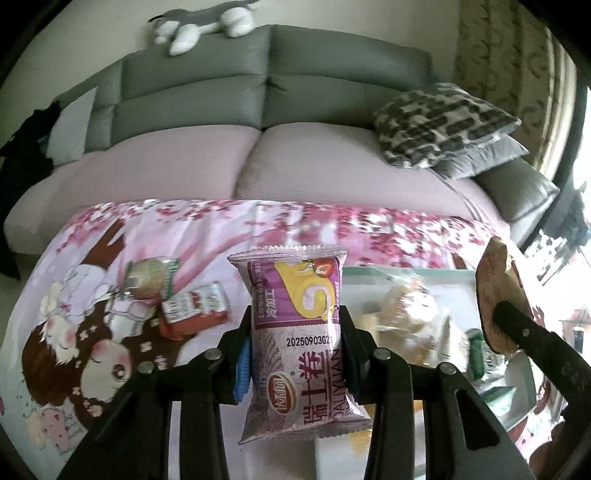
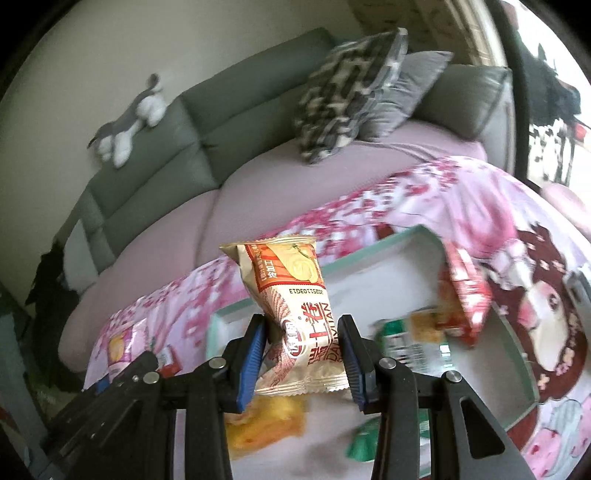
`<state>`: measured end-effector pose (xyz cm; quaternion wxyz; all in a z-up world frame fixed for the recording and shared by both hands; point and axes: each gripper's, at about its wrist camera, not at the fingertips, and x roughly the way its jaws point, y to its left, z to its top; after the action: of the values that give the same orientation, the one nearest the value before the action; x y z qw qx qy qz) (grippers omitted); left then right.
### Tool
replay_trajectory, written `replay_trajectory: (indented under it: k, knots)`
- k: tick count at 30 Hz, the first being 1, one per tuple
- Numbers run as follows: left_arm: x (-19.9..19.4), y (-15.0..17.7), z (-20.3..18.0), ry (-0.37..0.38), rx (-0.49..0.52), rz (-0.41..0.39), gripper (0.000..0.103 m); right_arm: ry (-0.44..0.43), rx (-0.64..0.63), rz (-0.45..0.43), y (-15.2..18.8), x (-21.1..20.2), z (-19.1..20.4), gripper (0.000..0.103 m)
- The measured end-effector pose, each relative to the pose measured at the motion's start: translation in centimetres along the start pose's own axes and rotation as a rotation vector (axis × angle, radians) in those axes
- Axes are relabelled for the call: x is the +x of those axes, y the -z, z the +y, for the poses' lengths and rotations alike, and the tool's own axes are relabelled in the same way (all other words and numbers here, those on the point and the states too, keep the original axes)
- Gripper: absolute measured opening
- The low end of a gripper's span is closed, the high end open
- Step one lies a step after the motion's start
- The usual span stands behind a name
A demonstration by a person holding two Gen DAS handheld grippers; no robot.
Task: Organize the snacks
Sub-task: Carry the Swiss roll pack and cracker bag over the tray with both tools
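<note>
My left gripper is shut on a purple swiss-roll packet, held upright above the pink cartoon cloth. My right gripper is shut on an orange swiss-roll packet, held above a white tray with a teal rim. The tray holds several snacks, among them a yellow packet, a green packet and a red packet. In the left wrist view the tray lies to the right, and the right gripper with its packet shows at the right edge.
A round green-edged snack and a red packet lie on the cloth left of the tray. Behind is a grey sofa with patterned cushions and a plush toy.
</note>
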<state>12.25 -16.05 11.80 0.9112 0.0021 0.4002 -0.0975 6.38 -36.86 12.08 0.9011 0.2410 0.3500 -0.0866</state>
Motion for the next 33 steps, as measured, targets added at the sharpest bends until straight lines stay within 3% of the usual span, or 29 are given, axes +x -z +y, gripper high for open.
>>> replay_trajectory:
  k: [7, 15, 33]
  knots:
    - [0.9, 0.4, -3.4, 0.036, 0.064, 0.017, 0.042, 0.036, 0.064, -0.006, -0.5, -0.4, -3.5, 0.043]
    - [1.7, 0.8, -6.8, 0.077, 0.133, 0.017, 0.042, 0.037, 0.076, 0.018, -0.2, 0.3, -4.1, 0.043]
    - [4.7, 1.6, -8.1, 0.085, 0.146, 0.069, 0.042, 0.075, 0.090, 0.109, 0.8, 3.0, -5.1, 0.043]
